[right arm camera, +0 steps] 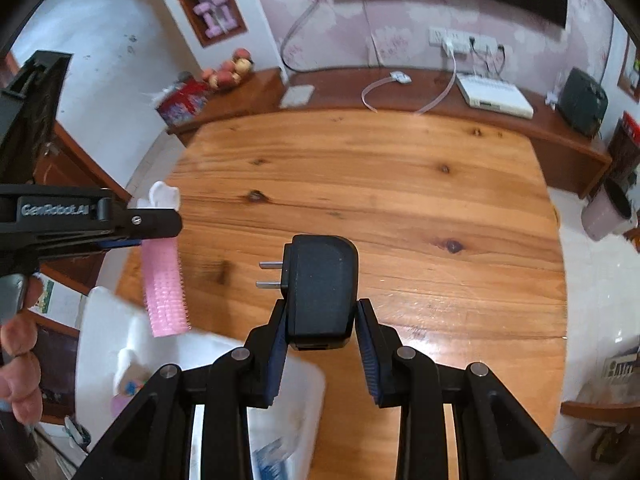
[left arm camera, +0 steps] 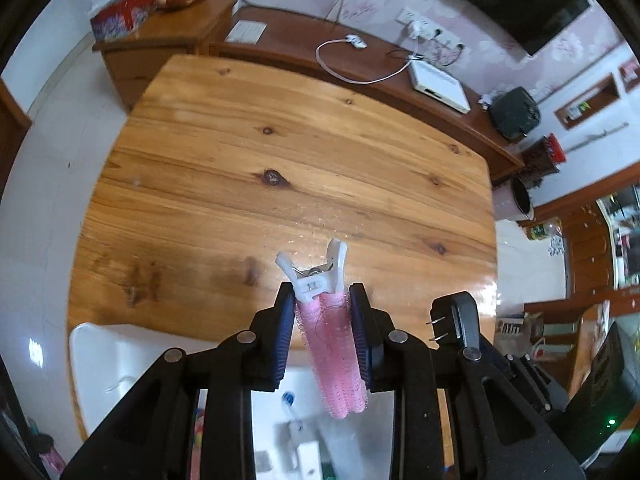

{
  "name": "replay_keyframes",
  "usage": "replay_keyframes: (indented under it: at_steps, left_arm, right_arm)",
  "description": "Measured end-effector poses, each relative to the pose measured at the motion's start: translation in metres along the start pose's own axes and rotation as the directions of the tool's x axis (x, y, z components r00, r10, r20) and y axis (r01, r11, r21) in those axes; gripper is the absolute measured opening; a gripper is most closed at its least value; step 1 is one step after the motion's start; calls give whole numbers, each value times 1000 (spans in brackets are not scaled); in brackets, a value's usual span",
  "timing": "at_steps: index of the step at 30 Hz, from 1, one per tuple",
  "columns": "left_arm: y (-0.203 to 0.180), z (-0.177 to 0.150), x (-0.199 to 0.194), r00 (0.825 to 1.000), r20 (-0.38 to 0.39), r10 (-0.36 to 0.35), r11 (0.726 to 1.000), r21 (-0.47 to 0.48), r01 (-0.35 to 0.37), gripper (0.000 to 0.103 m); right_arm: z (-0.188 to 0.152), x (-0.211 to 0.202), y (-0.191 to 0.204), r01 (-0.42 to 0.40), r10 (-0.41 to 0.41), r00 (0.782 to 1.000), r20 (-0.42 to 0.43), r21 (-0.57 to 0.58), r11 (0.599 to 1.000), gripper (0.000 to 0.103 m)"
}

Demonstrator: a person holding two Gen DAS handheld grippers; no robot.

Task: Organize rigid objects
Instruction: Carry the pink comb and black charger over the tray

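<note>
Left gripper [left arm camera: 322, 344] clamps the pink roller [left arm camera: 334, 352], lower centre. Right gripper [right arm camera: 322, 332] clamps the black plug [right arm camera: 320, 284], centre frame. Keep both grips firm; lower each item into the white bin [right arm camera: 104, 328], lower left, before releasing.

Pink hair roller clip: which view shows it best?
Left wrist. The pink hair roller clip sits centred between the left tool pads, with its white clip end visible. Right wrist shows it side-on at the frame's left, partly hidden by that tool.
</note>
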State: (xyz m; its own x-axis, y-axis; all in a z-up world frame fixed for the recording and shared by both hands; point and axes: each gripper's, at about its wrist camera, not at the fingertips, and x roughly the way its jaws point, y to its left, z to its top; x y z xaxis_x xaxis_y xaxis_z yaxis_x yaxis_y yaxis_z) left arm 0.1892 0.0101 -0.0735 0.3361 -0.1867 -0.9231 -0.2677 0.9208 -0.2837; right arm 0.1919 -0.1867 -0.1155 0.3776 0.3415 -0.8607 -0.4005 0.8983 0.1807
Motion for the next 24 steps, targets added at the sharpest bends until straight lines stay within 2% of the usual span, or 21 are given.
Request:
replay_keyframes:
  at_steps: [8, 13, 17, 21, 24]
  left_arm:
    - [14, -51, -60, 998, 47, -41, 990, 134, 35, 29]
    - [28, -89, -81, 993, 99, -71, 980, 191, 52, 29]
    - [39, -118, -80, 988, 140, -70, 978, 206, 40, 29]
    - [55, -141, -61, 987, 148, -56, 982, 185, 28, 29]
    - [67, -149, -44, 988, 142, -63, 989, 139, 43, 29]
  right_arm:
    - [-34, -66, 54, -18, 23, 996, 92, -58, 998, 33]
    - [-61, -96, 81, -43, 55, 988, 141, -88, 995, 33]
    - [-84, -110, 99, -37, 57, 983, 175, -118, 992, 33]
    - [-106, -107, 110, -47, 68, 985, 159, -136, 990, 33]
    - [-121, -96, 114, -4, 26, 988, 152, -142, 990, 33]
